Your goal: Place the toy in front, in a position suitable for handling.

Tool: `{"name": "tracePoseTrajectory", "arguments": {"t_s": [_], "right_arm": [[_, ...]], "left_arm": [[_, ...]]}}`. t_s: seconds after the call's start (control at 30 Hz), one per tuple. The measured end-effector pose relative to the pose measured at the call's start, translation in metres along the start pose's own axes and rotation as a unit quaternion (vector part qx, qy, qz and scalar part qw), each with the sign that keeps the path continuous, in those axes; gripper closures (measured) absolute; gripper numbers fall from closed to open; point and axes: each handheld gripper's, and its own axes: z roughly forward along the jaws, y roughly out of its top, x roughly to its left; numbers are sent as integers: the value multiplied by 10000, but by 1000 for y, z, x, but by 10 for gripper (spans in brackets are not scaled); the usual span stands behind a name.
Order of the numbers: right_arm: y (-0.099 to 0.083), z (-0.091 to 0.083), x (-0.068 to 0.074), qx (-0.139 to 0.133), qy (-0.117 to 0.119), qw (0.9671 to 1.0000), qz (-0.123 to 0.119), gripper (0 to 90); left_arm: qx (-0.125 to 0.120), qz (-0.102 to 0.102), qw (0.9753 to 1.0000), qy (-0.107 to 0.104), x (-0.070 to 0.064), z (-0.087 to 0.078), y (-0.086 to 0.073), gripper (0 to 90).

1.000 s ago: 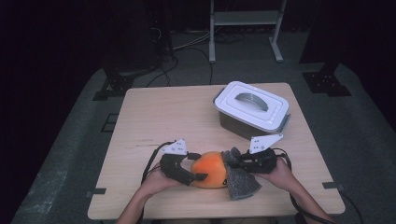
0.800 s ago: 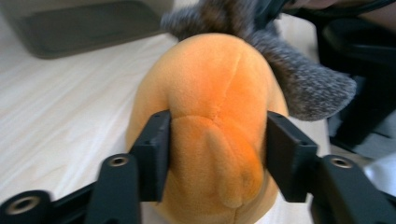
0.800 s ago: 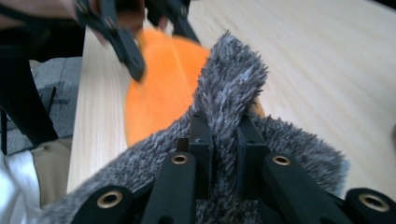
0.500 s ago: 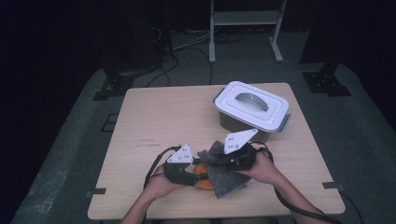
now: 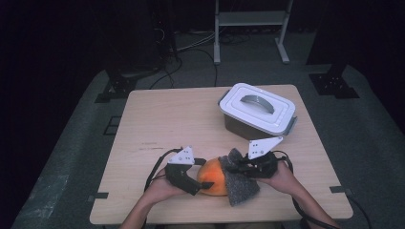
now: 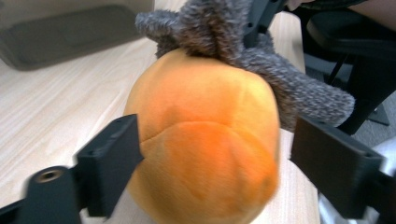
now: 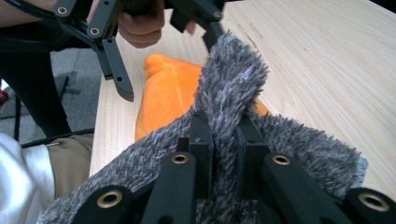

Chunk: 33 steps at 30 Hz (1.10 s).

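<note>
A round orange plush toy (image 5: 213,177) lies near the table's front edge. My left gripper (image 5: 203,183) is open, its jaws straddling the plush (image 6: 205,140); the left jaw rests against it and the right jaw stands a little apart. A grey fuzzy cloth (image 5: 243,187) drapes against the plush's right side and down onto the table. My right gripper (image 7: 225,135) is shut on a raised fold of the cloth (image 7: 233,70), just right of the plush (image 7: 168,98). The right gripper (image 5: 234,167) sits close to the plush in the high view.
A white lidded container (image 5: 258,109) with a grey handle stands at the back right of the wooden table (image 5: 167,119). A metal rack's legs (image 5: 217,33) stand on the floor beyond. Cables trail from both grippers toward the front edge.
Half a second ago the cloth covered most of the plush. The right gripper has since shifted right with the cloth, and more of the orange shows. The left gripper stays at the plush.
</note>
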Motion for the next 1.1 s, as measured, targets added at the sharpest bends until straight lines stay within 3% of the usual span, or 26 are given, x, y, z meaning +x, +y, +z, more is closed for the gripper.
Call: {"name": "tracePoseTrajectory", "arguments": {"t_s": [0.03,0.07,0.13,0.17,0.2,0.27,0.37,0.4,0.43,0.47,0.63,0.67,0.87,0.97,1.0,1.1], "right_arm": [[0,0,0,0,0,10000,0,793],[-3,-1,-1,-43,20,10000,22,793],[-3,-3,-3,-30,6,10000,22,792],[-3,-3,-3,-30,6,10000,22,792],[0,-5,-3,-30,-21,10000,36,792],[8,-5,-1,-52,-26,10000,-25,793],[21,-1,4,-61,25,9998,-190,794],[34,8,11,-18,82,9991,-410,794],[34,8,11,-18,82,9991,-410,794],[41,18,16,124,53,9982,-577,793],[36,19,9,106,33,9990,-432,793],[27,14,3,19,32,9997,-253,792],[-1,-5,-8,-99,-132,9997,178,789],[-12,-8,-10,-225,-87,9992,327,789],[-12,-5,-7,-213,-107,9994,251,789],[-7,-2,-4,-216,-76,9996,136,788]], "left_arm": [[0,0,10000,0,0,0,0,134],[189,57,9998,6,2,6,0,138],[202,106,9997,13,3,8,-1,261],[174,137,9998,26,2,8,-2,261],[151,184,9997,107,1,7,-2,387],[125,254,9994,192,-2,7,-1,443],[87,321,9990,312,-7,8,2,470],[103,448,9980,425,-12,10,6,473],[103,448,9980,425,-12,10,6,475],[167,519,9970,548,-13,10,6,480],[56,292,9977,601,-9,3,-5,491],[-10,152,9981,598,-7,0,-11,488],[-70,-68,9988,486,-4,-5,-18,452],[-39,-67,9995,320,-3,-3,-12,290],[-38,-37,9997,232,-3,-1,-7,160],[33,15,9997,231,-3,3,1,99]]}}
